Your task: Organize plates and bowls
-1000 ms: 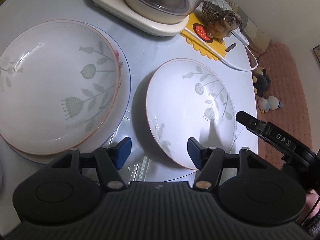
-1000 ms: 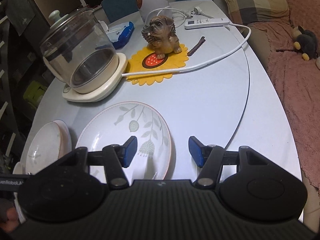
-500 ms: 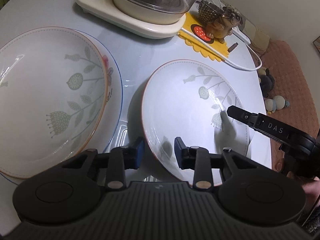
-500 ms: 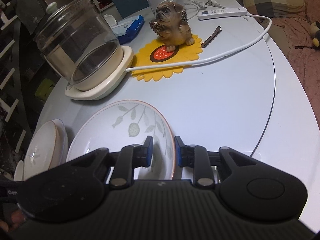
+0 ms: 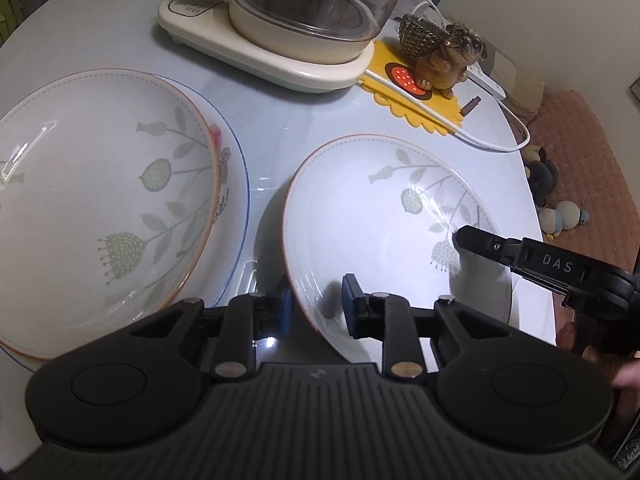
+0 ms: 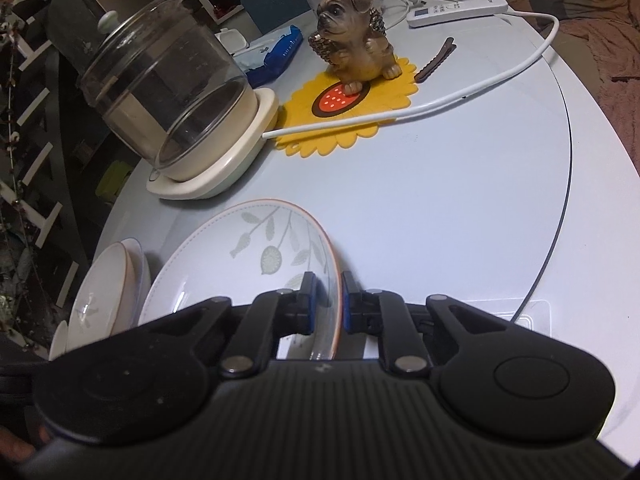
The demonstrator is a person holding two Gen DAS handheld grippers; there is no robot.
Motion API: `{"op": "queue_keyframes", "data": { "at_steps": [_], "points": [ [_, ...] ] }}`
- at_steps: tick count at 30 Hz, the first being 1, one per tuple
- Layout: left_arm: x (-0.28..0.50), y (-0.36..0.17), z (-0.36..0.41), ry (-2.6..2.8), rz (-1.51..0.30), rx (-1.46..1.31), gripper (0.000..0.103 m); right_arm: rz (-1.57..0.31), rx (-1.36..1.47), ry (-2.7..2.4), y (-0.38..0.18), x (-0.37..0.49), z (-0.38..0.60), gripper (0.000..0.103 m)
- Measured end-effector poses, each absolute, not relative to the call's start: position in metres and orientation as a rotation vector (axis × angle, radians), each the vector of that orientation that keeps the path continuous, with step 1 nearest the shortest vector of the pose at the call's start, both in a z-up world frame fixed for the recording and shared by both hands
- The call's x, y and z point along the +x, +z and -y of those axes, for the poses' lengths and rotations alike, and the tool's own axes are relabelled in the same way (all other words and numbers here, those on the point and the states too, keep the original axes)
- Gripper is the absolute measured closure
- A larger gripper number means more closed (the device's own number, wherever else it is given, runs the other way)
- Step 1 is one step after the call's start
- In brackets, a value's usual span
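Observation:
A white plate with a leaf pattern and orange rim (image 5: pixel 360 216) is held between both grippers. My left gripper (image 5: pixel 316 308) is shut on its left rim. My right gripper (image 6: pixel 328 306) is shut on its right rim, where the plate (image 6: pixel 248 264) shows tilted; that gripper also shows in the left wrist view (image 5: pixel 532 260). To the left, a matching leaf-pattern plate (image 5: pixel 88 200) lies on a larger blue-rimmed plate (image 5: pixel 236 208). This stack also shows in the right wrist view (image 6: pixel 108 284).
A glass kettle on a cream base (image 5: pixel 288 28) stands at the back of the pale round table (image 6: pixel 440 184). A dog figurine (image 6: pixel 356 40) sits on a yellow flower mat (image 6: pixel 352 116). A white cable (image 6: pixel 480 84), a power strip (image 6: pixel 456 8) and a brown clip (image 6: pixel 434 65) lie beyond.
Both grippers have closed from wide open onto opposite rims of the leaf-pattern plate. The plate's right side now looks raised off the table.

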State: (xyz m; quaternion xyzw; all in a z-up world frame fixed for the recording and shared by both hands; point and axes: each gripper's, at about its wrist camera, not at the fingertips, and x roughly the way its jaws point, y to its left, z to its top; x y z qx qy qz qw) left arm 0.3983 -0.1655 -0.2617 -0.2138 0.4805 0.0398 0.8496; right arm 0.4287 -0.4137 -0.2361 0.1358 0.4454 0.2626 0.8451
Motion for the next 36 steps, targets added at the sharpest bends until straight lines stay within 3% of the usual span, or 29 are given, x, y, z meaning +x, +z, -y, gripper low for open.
{"op": "queue_keyframes", "data": {
  "at_steps": [17,36],
  "points": [
    [0.385,-0.210,0.146,0.057,-1.008,-0.539,0.074,-0.977,0.237,0.555,-0.181,0.409,0.409,0.089],
    [0.331,-0.112,0.079,0.065,-0.916,-0.575,0.074,-0.927,0.282,0.606,-0.089,0.369,0.357,0.089]
  ]
}}
